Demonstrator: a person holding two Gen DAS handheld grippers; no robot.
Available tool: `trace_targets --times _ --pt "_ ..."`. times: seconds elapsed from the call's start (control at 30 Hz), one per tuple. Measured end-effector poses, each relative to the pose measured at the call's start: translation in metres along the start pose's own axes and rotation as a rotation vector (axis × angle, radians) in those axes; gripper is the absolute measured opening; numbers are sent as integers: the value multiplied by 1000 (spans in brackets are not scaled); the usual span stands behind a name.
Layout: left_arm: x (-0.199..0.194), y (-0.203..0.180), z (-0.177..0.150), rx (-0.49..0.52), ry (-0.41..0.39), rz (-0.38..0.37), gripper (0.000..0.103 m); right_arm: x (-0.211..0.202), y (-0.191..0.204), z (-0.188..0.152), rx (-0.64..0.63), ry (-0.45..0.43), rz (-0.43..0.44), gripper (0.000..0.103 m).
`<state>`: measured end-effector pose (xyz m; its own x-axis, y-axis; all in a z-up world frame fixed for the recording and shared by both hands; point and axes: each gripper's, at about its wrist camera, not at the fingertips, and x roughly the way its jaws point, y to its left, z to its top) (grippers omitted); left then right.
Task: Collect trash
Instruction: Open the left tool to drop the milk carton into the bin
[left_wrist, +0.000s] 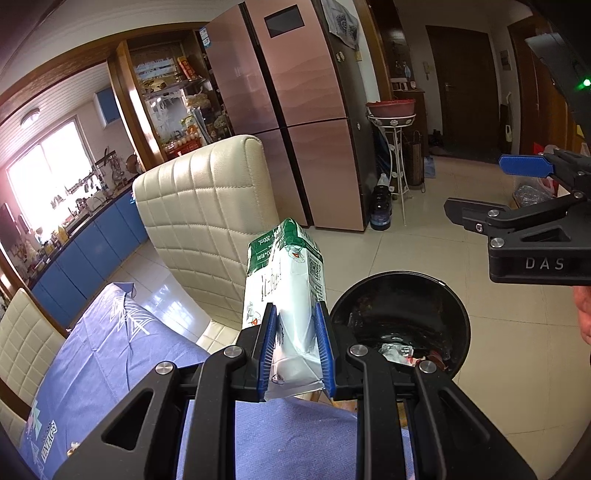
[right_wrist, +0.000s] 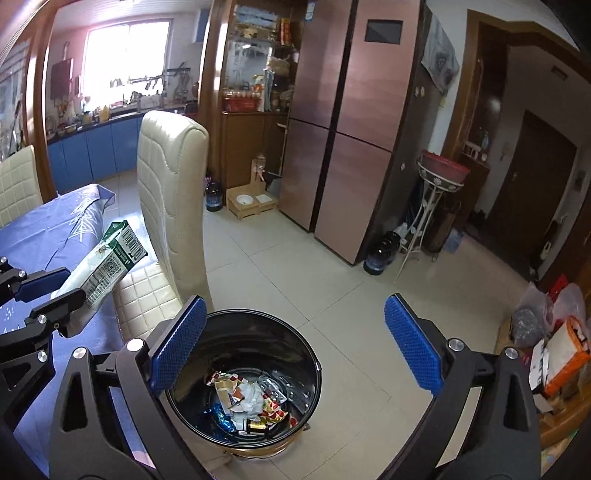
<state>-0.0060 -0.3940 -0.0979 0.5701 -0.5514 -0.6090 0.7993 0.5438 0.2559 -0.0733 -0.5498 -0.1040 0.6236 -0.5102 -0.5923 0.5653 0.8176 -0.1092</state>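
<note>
My left gripper (left_wrist: 297, 325) is shut on a white and green milk carton (left_wrist: 286, 280) and holds it in the air above the table edge, just left of the black trash bin (left_wrist: 454, 306). The carton also shows in the right wrist view (right_wrist: 103, 266), tilted, with the left gripper (right_wrist: 55, 288) around its lower end. My right gripper (right_wrist: 295, 339) is open and empty, directly above the trash bin (right_wrist: 314, 354), which holds several wrappers and crumpled paper (right_wrist: 251, 400). The right gripper also shows in the left wrist view (left_wrist: 480, 188), high to the right of the bin.
A table with a blue cloth (left_wrist: 110, 350) lies at the left. A cream quilted chair (left_wrist: 207, 206) stands between the table and the fridge (left_wrist: 295, 110). A white plant stand (right_wrist: 432, 206) and water bottles (right_wrist: 380, 253) stand by the fridge. Bags and boxes (right_wrist: 557, 347) sit at the right.
</note>
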Motion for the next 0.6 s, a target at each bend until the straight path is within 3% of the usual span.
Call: trace_targets --times 0.6 --pt "5 -39 16 82 -35 -92 21 -13 -36 -29 65 65 -95 96"
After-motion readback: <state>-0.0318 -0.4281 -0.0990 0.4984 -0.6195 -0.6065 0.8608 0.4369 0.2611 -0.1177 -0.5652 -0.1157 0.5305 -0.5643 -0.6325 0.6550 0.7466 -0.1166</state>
